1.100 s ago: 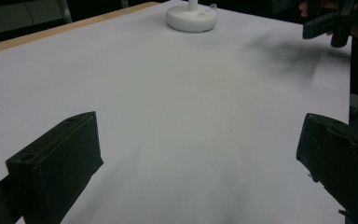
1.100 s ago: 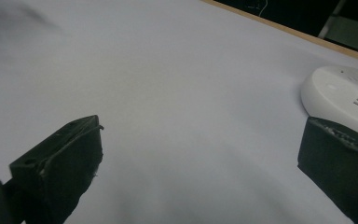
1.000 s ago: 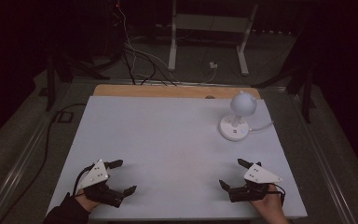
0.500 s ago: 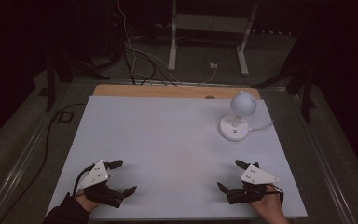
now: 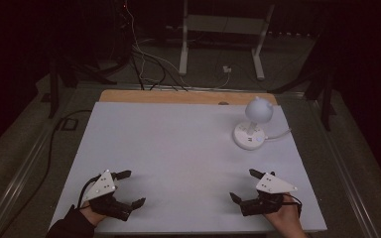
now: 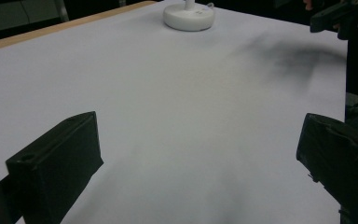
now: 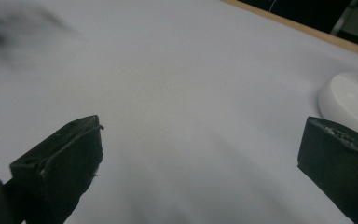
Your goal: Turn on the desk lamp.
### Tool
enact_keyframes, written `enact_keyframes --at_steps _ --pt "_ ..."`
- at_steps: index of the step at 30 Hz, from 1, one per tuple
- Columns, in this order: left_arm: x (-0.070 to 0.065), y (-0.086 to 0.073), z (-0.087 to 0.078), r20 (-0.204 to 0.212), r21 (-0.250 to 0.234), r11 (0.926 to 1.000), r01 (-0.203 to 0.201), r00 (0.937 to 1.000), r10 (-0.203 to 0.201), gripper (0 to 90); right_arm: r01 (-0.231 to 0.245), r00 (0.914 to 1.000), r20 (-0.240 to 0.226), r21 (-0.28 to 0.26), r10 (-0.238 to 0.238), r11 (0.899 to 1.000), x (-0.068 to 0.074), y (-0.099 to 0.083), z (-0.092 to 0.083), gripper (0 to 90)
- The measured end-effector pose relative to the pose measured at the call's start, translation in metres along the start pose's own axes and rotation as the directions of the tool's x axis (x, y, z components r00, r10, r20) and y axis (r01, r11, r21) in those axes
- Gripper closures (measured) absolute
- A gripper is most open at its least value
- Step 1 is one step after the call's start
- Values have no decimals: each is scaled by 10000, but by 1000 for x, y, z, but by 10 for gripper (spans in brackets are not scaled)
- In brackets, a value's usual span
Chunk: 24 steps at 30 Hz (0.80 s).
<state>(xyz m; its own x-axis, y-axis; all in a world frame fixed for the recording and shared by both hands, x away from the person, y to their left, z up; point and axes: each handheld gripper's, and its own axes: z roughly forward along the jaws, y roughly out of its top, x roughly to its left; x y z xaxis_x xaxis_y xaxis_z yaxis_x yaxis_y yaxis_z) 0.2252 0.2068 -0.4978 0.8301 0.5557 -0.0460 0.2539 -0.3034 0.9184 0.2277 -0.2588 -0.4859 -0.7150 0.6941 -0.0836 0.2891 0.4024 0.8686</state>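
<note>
Both grippers rest low on the white tabletop near its front edge, each held by a hand. My left gripper is at the front left, jaws wide apart and nothing between them; in the left gripper view bare white surface lies between its jaws. At the front right, my right gripper is also open and empty, and in the right gripper view it points across bare table. The right gripper appears far off in the left gripper view.
A small white lamp with a round head and disc base stands at the back right, its cord trailing right. Its base lies ahead of both grippers. A wooden strip edges the far side. Cables lie on the floor beyond.
The right gripper has shifted very slightly to the left. The left gripper has stayed in place, and both remain open.
</note>
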Motion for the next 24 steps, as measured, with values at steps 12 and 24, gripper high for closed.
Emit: enact_keyframes --at_steps 12,24 --pt "1 0 0 -24 23 10000 36 10000 -36 3 -111 9992 376 -395 125 9992 -3 11 -2 0" --pt "1 0 0 -7 9 10000 74 10000 -74 3 -242 9979 583 -838 291 9962 -11 23 -4 0"
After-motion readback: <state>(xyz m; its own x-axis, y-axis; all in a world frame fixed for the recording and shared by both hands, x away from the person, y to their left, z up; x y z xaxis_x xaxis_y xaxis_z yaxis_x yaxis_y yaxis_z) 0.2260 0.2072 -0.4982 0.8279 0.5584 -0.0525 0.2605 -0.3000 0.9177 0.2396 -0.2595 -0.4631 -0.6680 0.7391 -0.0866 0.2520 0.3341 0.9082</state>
